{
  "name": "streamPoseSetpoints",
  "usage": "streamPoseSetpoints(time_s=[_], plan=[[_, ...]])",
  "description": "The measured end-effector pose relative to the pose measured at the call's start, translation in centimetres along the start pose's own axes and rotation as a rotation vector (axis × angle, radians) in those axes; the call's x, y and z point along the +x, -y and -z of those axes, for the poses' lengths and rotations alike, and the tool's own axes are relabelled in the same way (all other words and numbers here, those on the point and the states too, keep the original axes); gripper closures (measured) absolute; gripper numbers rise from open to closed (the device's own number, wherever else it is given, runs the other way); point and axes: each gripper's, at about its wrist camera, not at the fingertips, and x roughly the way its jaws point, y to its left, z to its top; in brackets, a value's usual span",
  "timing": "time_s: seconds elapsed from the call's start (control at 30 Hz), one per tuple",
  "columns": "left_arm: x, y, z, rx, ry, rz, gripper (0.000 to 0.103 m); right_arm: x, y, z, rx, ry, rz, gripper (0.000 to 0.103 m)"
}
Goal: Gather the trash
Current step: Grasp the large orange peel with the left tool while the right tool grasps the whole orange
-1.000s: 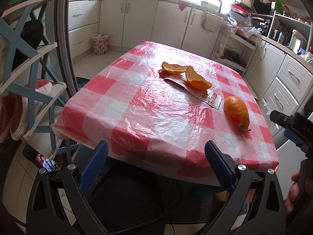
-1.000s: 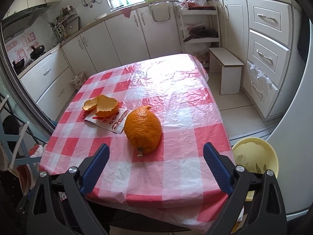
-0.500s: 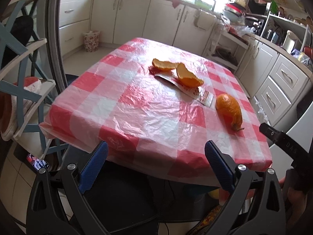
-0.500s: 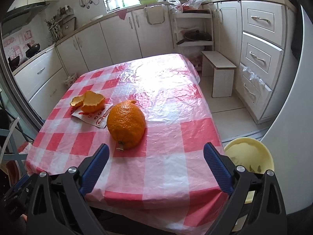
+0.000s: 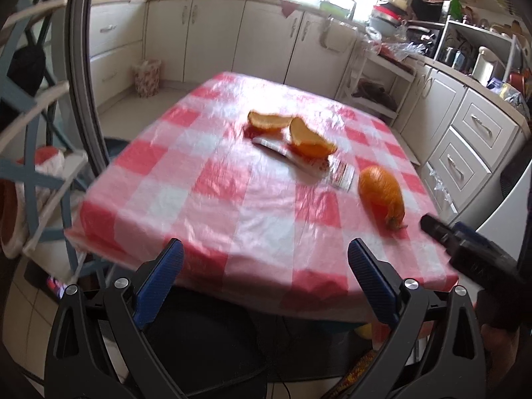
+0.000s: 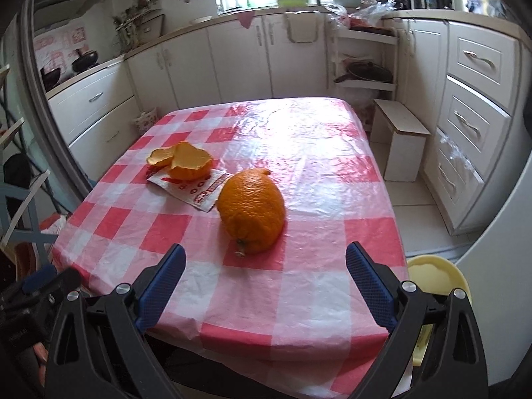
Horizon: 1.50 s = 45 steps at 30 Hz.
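Observation:
Two pieces of orange peel (image 5: 309, 141) (image 6: 189, 163) lie on a red and white wrapper (image 5: 342, 174) (image 6: 199, 193) near the middle of the checked table (image 5: 216, 199) (image 6: 316, 166). A whole orange (image 5: 380, 191) (image 6: 252, 209) lies beside the wrapper. My left gripper (image 5: 266, 269) is open and empty at the table's near edge. My right gripper (image 6: 264, 276) is open and empty, just short of the orange; it also shows in the left wrist view (image 5: 465, 246).
A yellow bin (image 6: 435, 282) stands on the floor by the table's right corner. White cabinets (image 6: 478, 99) line the walls, with a small white stool (image 6: 399, 136) beside them. A blue and white rack (image 5: 30, 126) stands left of the table.
Both grippers have moved closer to the table. The right gripper has come nearer to the orange. Nothing on the table has moved.

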Motion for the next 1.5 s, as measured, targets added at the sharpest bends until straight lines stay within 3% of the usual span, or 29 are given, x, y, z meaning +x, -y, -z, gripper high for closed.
streamPoseSetpoints(time_s=[0.23, 0.4, 0.47, 0.67, 0.77, 0.87, 1.03, 1.1, 1.17, 1.27, 1.4, 1.43, 1.5], plan=[[1.7, 1.6, -3.3, 0.099, 0.044, 0.042, 0.008, 3.1, -0.7, -1.0, -0.048, -0.057, -0.030, 0.010], [4.8, 3.4, -6.0, 0.187, 0.052, 0.027, 0.009, 5.1, -0.8, -1.5, -0.051, -0.091, -0.050, 0.010], [6.1, 4.4, -6.8, 0.245, 0.051, 0.024, 0.012, 5.8, -0.6, -1.7, -0.034, -0.103, -0.063, 0.010], [11.1, 8.6, -8.6, 0.575, -0.018, 0.026, 0.033, 6.5, 0.3, -2.2, 0.020, -0.132, -0.101, 0.010], [13.1, 9.3, -9.2, 0.644, -0.062, 0.021, 0.044, 6.6, 0.7, -2.5, 0.044, -0.145, -0.117, 0.010], [14.6, 9.3, -9.7, 0.653, -0.101, 0.017, 0.059, 6.8, 1.1, -2.7, 0.070, -0.156, -0.128, 0.010], [15.7, 10.3, -9.1, 0.689, -0.143, 0.033, 0.092, 7.6, 1.2, -2.7, 0.083, -0.177, -0.130, 0.010], [15.7, 10.8, -8.6, 0.691, -0.154, 0.038, 0.099, 7.7, 1.1, -2.7, 0.073, -0.175, -0.124, 0.010], [15.3, 10.6, -8.7, 0.644, -0.160, 0.062, 0.099, 7.7, 1.0, -2.6, 0.059, -0.172, -0.113, 0.010], [13.4, 9.0, -9.2, 0.496, -0.176, 0.141, 0.099, 7.7, 1.0, -2.6, 0.045, -0.160, -0.095, 0.013], [9.7, 7.0, -8.4, 0.379, -0.163, 0.213, 0.099, 7.6, 1.0, -2.6, 0.029, -0.155, -0.108, 0.036], [9.0, 6.5, -8.1, 0.351, -0.163, 0.231, 0.099, 7.6, 0.9, -2.6, 0.024, -0.155, -0.114, 0.047], [7.8, 5.3, -7.2, 0.281, -0.169, 0.264, 0.099, 7.5, 0.7, -2.5, 0.010, -0.154, -0.112, 0.053]])
